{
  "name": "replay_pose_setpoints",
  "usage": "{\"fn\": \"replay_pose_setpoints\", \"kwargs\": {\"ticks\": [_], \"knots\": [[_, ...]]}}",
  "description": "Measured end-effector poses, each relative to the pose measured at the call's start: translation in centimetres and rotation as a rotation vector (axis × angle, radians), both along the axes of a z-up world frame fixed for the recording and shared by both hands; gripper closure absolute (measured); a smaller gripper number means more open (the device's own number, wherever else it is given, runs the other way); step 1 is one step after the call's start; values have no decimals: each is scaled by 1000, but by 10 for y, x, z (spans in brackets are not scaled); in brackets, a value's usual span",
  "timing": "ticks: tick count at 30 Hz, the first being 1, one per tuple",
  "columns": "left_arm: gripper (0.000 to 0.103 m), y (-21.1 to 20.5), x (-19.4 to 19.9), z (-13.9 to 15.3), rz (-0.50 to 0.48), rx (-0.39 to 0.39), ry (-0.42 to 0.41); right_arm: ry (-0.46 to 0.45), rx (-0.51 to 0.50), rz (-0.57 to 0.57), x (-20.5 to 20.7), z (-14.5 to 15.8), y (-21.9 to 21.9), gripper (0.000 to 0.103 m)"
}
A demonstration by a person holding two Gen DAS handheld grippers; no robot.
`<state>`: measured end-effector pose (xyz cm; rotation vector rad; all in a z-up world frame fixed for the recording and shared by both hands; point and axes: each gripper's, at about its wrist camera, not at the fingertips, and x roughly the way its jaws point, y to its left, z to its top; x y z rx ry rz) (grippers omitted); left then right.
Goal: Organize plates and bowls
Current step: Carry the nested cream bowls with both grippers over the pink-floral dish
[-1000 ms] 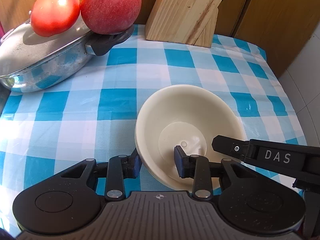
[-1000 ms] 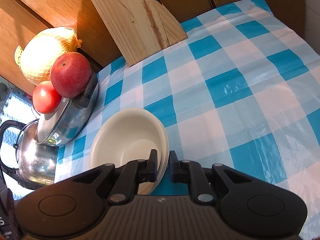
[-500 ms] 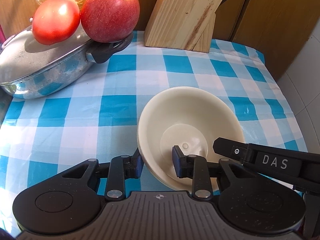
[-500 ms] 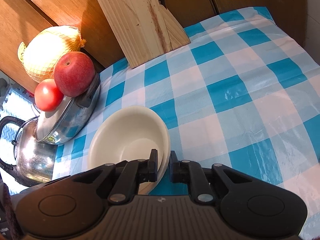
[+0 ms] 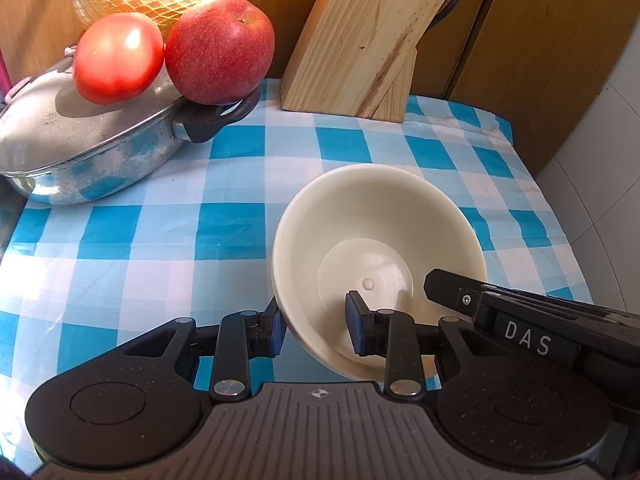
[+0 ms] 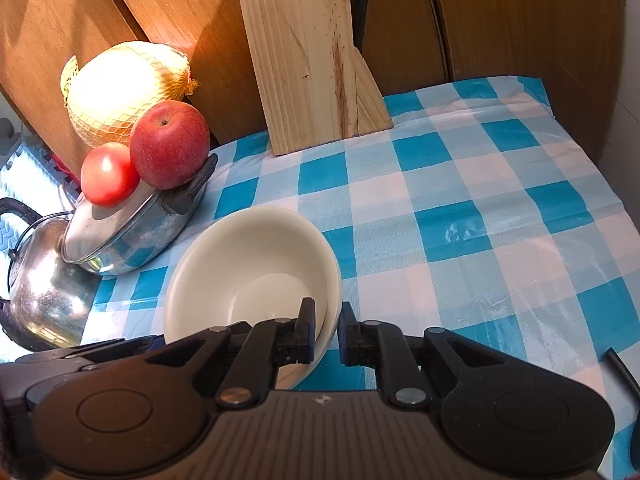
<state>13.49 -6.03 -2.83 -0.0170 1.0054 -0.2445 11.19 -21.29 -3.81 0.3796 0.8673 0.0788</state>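
Note:
A cream bowl (image 5: 372, 240) is held tilted above the blue checked tablecloth (image 5: 160, 240). My left gripper (image 5: 316, 322) straddles the bowl's near-left rim, one finger outside and one inside, with a gap at the jaws. My right gripper (image 6: 325, 330) is shut on the bowl's (image 6: 248, 264) right rim, one finger inside and one outside. The right gripper's finger also shows in the left wrist view (image 5: 452, 288) over the bowl's right edge.
A steel pot (image 5: 92, 152) with a lid carries a tomato (image 5: 118, 58), an apple (image 5: 220, 50) and a netted melon (image 6: 124, 92) at the back left. A wooden knife block (image 6: 308, 68) stands against the wooden cabinets. A steel kettle (image 6: 40, 280) sits far left.
The bowl has risen and tilted with both grippers on its rim. Both views have pulled back and up from the table, showing more of the knife block and cabinets.

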Motion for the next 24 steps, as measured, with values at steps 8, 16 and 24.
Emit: {"fn": "replay_pose_setpoints", "kwargs": {"ticks": [8,16,24], "knots": [[64,3,-15,14,-10,-18,-37,-57,-57,18,-16,16,7,92],[63,7,-31,27,-12,-41,-69,-106,-84,26,-34,32,12,92],[64,12,-52,32,-11,-55,-85,-125,-98,37,-53,37,17,92]]}}
